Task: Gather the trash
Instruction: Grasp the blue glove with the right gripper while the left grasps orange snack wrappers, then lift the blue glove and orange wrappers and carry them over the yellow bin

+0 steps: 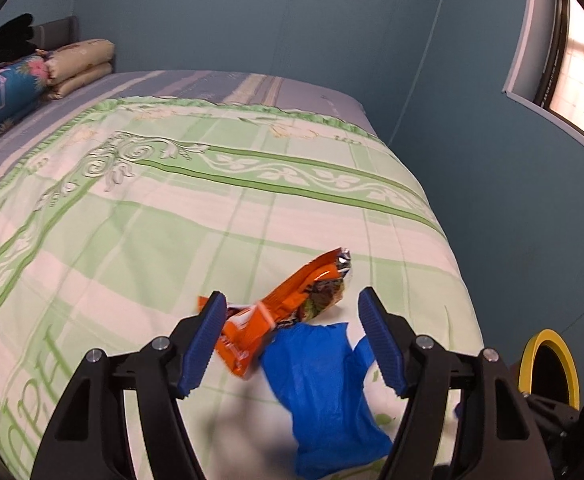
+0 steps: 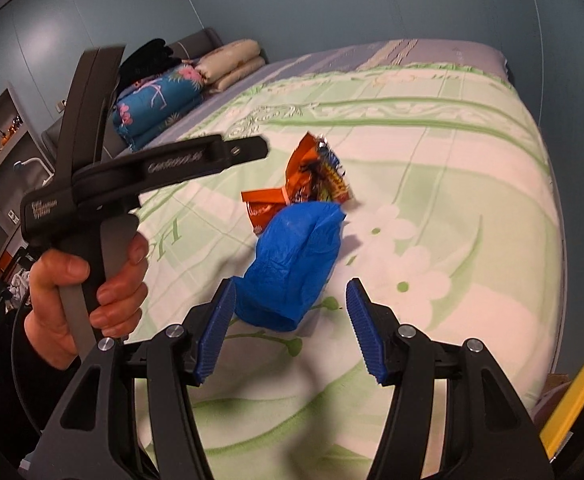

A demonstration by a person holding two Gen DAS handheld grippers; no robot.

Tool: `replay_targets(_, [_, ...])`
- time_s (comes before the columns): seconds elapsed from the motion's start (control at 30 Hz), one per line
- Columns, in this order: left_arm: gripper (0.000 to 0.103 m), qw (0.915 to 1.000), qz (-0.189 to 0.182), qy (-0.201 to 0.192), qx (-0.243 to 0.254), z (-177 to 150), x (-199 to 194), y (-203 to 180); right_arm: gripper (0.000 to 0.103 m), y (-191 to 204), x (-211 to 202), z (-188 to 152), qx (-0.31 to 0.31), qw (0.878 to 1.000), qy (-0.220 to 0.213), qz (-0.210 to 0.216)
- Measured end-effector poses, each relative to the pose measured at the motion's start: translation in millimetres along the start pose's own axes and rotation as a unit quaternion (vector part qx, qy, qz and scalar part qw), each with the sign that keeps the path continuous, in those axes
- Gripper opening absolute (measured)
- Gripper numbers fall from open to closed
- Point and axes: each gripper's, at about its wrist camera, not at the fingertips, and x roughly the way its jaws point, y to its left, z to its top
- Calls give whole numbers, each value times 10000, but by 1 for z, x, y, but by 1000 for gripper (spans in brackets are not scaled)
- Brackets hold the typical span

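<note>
- Left wrist view: the left gripper point(image 1: 292, 320) is spread wide and holds nothing.
- The orange wrapper point(image 1: 288, 312) lies on the bed point(image 1: 172, 220), near the bed's near right corner.
- The wrapper sits between the two blue pads point(image 1: 206, 340), closer to the left one. I cannot tell if it touches that pad.
- The blue bag point(image 1: 323, 392) lies just in front of the wrapper and touches it. It is also between the pads.
- A yellow bin point(image 1: 549, 364) shows low at the right, beside the bed.
- Folded blankets point(image 1: 52, 68) are stacked at the far left end of the bed.
- A window point(image 1: 579, 64) is in the blue wall point(image 1: 252, 12) at the right.

- Right wrist view: the right gripper point(image 2: 290, 320) is spread wide too and holds nothing.
- The blue bag point(image 2: 292, 264) lies on the bed point(image 2: 451, 200), just ahead of the pads point(image 2: 218, 330), nearer the left pad.
- The orange wrapper point(image 2: 303, 184) lies just behind the bag, touching it.
- A hand point(image 2: 88, 292) at the left holds the handle of the left gripper point(image 2: 164, 164). From here I cannot see its pads.
- The blankets point(image 2: 188, 84) are at the far left end of the bed.
- A yellow edge point(image 2: 579, 392) of the bin shows at the lower right.
- A shelf point(image 2: 0, 144) stands at the far left.
</note>
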Motion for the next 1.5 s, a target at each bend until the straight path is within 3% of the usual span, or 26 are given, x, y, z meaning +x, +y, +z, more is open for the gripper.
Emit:
replay_targets(0.27, [65, 9985, -78, 422, 328, 8, 46, -9, 55, 1, 24, -1, -6, 9997, 258, 58])
replay_targets(0.57, [64, 9963, -46, 864, 20, 10, 89, 6, 55, 7, 43, 6, -13, 9993, 363, 67])
replay_targets(0.83, [41, 9923, 161, 1221, -157, 10, 119, 35, 53, 15, 79, 9, 32, 9977, 683, -13])
replay_targets(0.97, [27, 9926, 270, 1178, -115, 10, 116, 45, 32, 25, 95, 8, -142, 9964, 822, -153])
replay_targets(1.2, [22, 9930, 397, 1088, -231, 5, 106, 59, 6, 19, 98, 6, -175, 9948, 905, -426])
replay_targets(1.5, [21, 9936, 443, 847, -598, 3, 73, 74, 2, -1, 63, 7, -106, 9953, 623, -730])
